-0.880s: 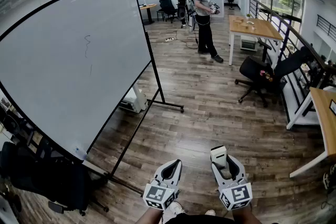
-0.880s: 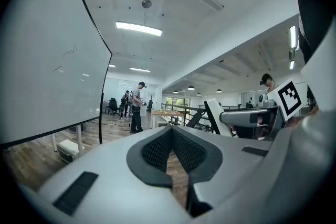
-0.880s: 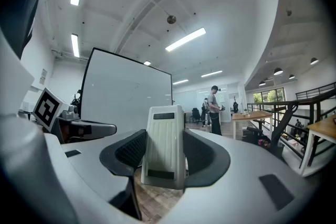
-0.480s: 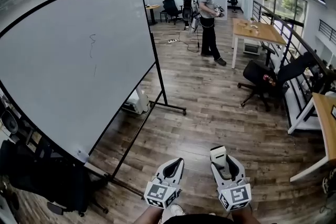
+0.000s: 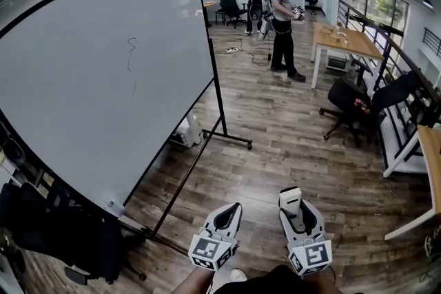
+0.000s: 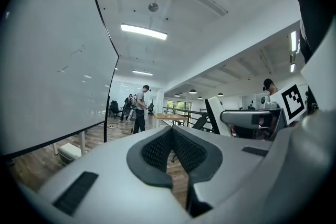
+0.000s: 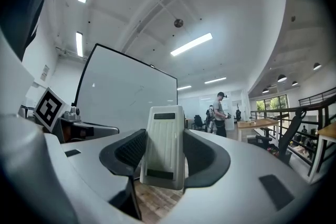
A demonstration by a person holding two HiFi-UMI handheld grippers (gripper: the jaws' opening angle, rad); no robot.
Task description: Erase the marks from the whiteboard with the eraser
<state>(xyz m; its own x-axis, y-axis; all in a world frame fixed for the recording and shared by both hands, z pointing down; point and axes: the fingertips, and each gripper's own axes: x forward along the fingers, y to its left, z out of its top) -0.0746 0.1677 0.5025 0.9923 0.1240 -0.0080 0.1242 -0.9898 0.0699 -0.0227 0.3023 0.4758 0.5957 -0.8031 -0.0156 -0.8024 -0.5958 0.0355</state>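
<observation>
A large whiteboard (image 5: 103, 72) on a rolling black stand fills the left of the head view, with thin dark marks (image 5: 130, 51) near its middle. The same whiteboard (image 6: 47, 60) shows at the left of the left gripper view, its marks (image 6: 77, 52) faint. My right gripper (image 5: 292, 204) is low at the bottom centre, shut on a white ribbed eraser (image 5: 289, 200); in the right gripper view the eraser (image 7: 164, 147) stands upright between the jaws. My left gripper (image 5: 230, 212) is beside it, shut and empty, seen also as the left gripper (image 6: 171, 136). Both are far from the board.
Two people (image 5: 282, 17) stand at the far end of the wood floor. A wooden desk (image 5: 348, 41) and black office chairs (image 5: 358, 103) are at the right, a railing beyond. The board's stand legs (image 5: 231, 140) reach across the floor. Dark chairs (image 5: 62, 234) sit at lower left.
The view has shifted slightly, so the whiteboard and its marks sit further right and closer. Both grippers stay low at the bottom centre, the right still holding the eraser.
</observation>
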